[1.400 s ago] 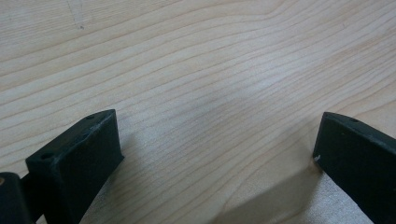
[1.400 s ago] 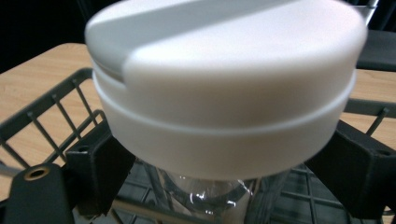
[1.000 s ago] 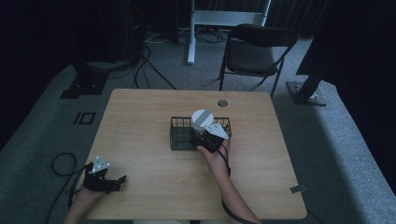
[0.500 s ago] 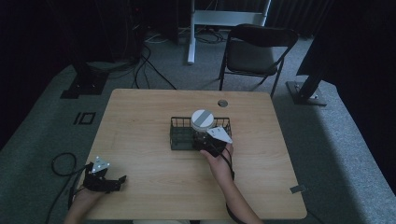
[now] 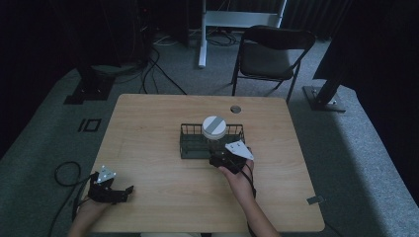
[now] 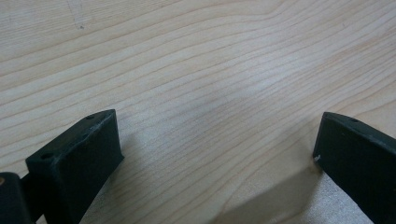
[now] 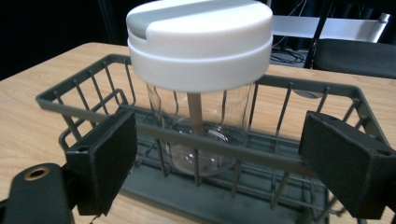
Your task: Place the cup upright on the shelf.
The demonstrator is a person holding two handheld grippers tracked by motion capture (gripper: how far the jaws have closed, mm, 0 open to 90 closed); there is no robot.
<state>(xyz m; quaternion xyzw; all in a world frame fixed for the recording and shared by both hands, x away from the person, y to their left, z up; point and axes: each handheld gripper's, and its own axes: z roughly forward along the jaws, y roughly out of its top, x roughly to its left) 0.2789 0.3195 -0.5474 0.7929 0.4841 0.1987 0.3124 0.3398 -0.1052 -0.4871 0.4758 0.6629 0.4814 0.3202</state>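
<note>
From the high view I see the jar point(image 5: 214, 129) standing upright in the wire basket point(image 5: 190, 146), which sits near the middle of the table point(image 5: 148, 128). My right gripper point(image 5: 221, 159) is just at the basket's near side; my left gripper point(image 5: 121, 191) rests by the table's near left corner.

In the left gripper view, jaws are spread wide over bare wood (nothing between them).

In the right gripper view, jaws gape wide, the white lid point(image 7: 201, 37) above them, holding nothing.

Right gripper point(image 5: 223, 159): jaws wide apart, level, just before basket point(image 5: 190, 147), forearm reaching forward. Left gripper point(image 5: 118, 192): jaws wide apart, low, well left of basket, near side.
</note>
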